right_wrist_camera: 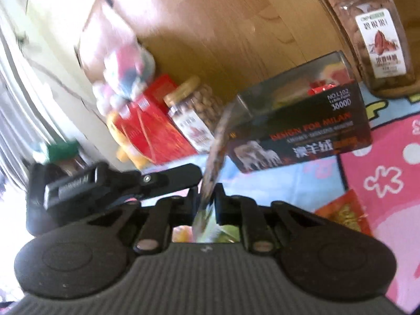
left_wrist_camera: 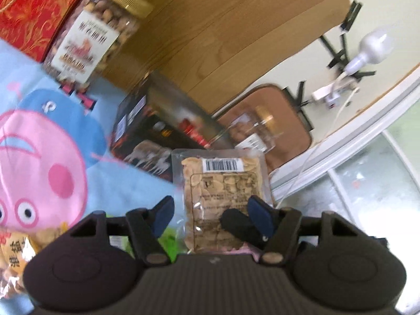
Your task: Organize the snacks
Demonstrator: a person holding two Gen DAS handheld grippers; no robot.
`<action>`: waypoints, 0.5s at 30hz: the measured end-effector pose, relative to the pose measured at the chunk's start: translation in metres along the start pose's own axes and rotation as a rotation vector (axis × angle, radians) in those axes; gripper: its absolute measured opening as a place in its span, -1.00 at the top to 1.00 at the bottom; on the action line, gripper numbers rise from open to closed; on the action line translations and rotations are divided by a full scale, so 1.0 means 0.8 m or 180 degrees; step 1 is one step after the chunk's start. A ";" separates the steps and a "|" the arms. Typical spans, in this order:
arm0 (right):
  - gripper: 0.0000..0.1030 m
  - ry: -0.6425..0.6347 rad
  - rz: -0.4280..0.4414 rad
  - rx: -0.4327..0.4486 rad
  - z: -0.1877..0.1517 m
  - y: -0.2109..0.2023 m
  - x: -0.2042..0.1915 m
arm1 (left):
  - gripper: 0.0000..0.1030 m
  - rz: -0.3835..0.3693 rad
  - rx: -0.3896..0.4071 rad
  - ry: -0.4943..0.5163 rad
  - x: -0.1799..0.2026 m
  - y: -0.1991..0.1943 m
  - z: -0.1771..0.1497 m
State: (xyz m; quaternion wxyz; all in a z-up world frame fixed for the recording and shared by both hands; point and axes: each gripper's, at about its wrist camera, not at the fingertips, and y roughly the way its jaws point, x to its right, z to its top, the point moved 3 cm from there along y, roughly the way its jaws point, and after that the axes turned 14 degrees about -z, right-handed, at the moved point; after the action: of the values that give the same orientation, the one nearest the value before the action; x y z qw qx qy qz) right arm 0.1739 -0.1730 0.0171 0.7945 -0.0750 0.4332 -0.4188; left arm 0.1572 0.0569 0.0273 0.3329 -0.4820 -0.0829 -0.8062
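A clear flat packet of sliced nut brittle [left_wrist_camera: 223, 178] with a barcode label stands upright between the blue pads of my left gripper [left_wrist_camera: 211, 215]. The left pad [left_wrist_camera: 162, 214] stands clear of the packet; the right pad sits at its edge. In the right wrist view the packet [right_wrist_camera: 218, 141] appears edge-on, and my right gripper [right_wrist_camera: 207, 191] is shut on its lower part. A black finger [left_wrist_camera: 236, 227] of the right gripper lies across the packet's front. One finger [right_wrist_camera: 178, 176] of the left gripper reaches in from the left.
A black carton [right_wrist_camera: 302, 136] lies just behind the packet on a cartoon blanket [left_wrist_camera: 39, 157]. Nut jars [left_wrist_camera: 89, 42] [right_wrist_camera: 378, 34], a red gift box [left_wrist_camera: 34, 8] and a wooden cabinet [left_wrist_camera: 223, 26] stand behind. Snack bags [left_wrist_camera: 15, 252] and a red packet [right_wrist_camera: 344, 215] lie nearby.
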 end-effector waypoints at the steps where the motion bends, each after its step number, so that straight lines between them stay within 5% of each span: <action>1: 0.77 0.0154 0.0093 -0.0029 0.003 -0.001 0.006 | -0.31 -0.0054 0.0013 -0.0001 0.003 -0.001 0.002; 10: 0.78 0.1368 0.0857 -0.0316 0.006 0.003 0.054 | -0.35 -0.0387 -0.0025 -0.0221 -0.003 0.007 -0.004; 12: 0.78 0.1433 0.0910 -0.0353 0.007 0.007 0.054 | 0.18 -0.0369 -0.0079 -0.0122 0.002 0.017 -0.005; 15: 0.76 0.1283 0.0727 -0.0298 0.017 0.008 0.057 | 0.31 -0.0265 -0.0078 -0.0023 0.005 0.032 0.008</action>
State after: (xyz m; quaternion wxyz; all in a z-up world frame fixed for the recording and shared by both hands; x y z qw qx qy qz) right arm 0.2005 -0.2051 -0.0063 0.7299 0.0228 0.6077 -0.3121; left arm 0.1761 0.0386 0.0296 0.2928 -0.4851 -0.0943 -0.8186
